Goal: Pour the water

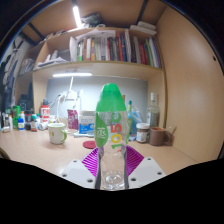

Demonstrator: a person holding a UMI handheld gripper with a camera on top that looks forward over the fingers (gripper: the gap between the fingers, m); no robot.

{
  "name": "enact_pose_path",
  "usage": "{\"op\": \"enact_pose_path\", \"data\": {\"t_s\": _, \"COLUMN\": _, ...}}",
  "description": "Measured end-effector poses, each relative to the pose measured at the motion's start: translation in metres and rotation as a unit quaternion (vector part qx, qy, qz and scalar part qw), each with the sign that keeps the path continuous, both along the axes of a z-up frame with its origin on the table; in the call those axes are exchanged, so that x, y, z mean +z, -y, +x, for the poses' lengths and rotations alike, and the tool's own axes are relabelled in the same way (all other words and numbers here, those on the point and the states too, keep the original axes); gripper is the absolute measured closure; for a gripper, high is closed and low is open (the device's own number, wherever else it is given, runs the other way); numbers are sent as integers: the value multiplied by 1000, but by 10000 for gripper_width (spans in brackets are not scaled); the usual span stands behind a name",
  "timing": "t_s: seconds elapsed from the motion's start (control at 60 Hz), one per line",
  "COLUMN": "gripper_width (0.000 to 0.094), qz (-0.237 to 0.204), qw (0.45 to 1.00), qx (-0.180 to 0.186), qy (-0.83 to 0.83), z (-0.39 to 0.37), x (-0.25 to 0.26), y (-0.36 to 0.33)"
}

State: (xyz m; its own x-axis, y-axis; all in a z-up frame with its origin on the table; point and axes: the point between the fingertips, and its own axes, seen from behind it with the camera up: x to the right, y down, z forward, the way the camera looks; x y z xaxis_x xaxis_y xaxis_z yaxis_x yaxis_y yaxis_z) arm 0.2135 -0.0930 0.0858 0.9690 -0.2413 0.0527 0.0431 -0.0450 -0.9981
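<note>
Holding a green bottle (111, 135) upright between the two pads, the tongs (112, 167) are closing on its clear lower part, with both purple pads pressing against its sides. The bottle is standing straight up just ahead of the camera, label facing forward, and it seems to be lifted a little above the counter (40, 150), though its base is hard to make out against the tongs. Its upper part is reading solid green and its bottom section is looking clear; how much water is sitting inside cannot be told.

Judging by the upright bottle, the pouring itself is not yet happening: the grasp appears done, while carrying the bottle to a receiving vessel and tipping it are still waiting. A white mug (58, 133) is sitting on the counter off to the left of the bottle and well apart from it, and it looks like a likely target; its contents are not visible. A brown pot (158, 135) and a few small jars are standing to the right, under a shelf of books (112, 47).
</note>
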Motion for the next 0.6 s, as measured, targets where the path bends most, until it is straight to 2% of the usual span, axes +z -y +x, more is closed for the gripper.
{"op": "enact_pose_path", "data": {"t_s": 0.183, "gripper_width": 616, "qz": 8, "qw": 989, "qx": -11, "qy": 146, "z": 10, "x": 69, "y": -38}}
{"op": "enact_pose_path", "data": {"t_s": 0.3, "gripper_width": 617, "qz": -10, "qw": 944, "qx": -16, "qy": 329, "z": 4, "x": 126, "y": -88}}
{"op": "enact_pose_path", "data": {"t_s": 0.4, "gripper_width": 618, "qz": -39, "qw": 858, "qx": -24, "qy": 512, "z": -20, "x": 148, "y": -138}}
{"op": "enact_pose_path", "data": {"t_s": 0.517, "gripper_width": 619, "qz": -60, "qw": 724, "qx": -31, "qy": 687, "z": -48, "x": 163, "y": -186}}
{"op": "enact_pose_path", "data": {"t_s": 0.6, "gripper_width": 619, "qz": -58, "qw": 618, "qx": -38, "qy": 783, "z": -75, "x": 165, "y": -214}}
